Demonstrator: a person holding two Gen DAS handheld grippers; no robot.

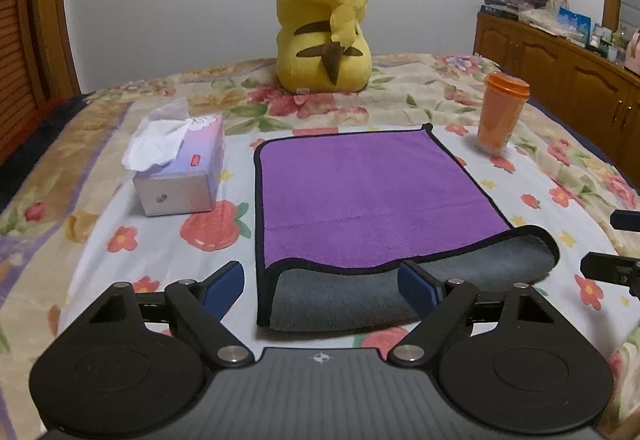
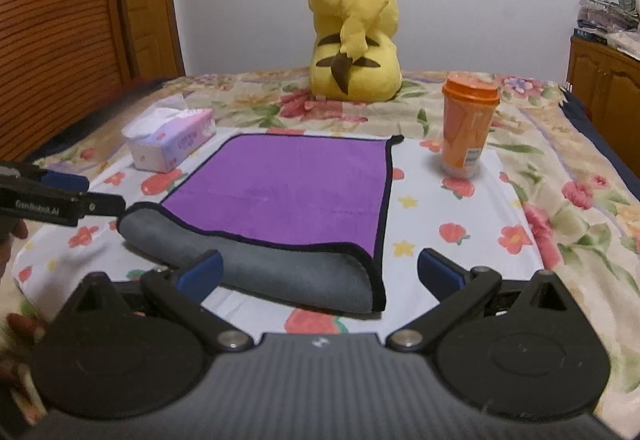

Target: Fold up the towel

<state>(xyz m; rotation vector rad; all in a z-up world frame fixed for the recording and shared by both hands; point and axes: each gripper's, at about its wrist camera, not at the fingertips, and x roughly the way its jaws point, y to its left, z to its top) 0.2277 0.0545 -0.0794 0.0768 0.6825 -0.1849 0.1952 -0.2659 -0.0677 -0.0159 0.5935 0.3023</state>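
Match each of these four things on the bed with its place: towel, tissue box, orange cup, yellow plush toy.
Things:
1. towel
2. tissue box
3. orange cup
4. yellow plush toy

Places:
A. far end of the bed, back to the camera
B. left of the towel
C. middle of the bed, near edge curled over
D. right of the towel's far corner

Pairs: 1-C, 2-B, 3-D, 4-A

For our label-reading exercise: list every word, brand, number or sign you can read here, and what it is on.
"GenRobot.AI": on the side of the left hand-held gripper, right wrist view.
Tissue box: print and red sticker too blurred to read.
Orange cup: label too small to read.
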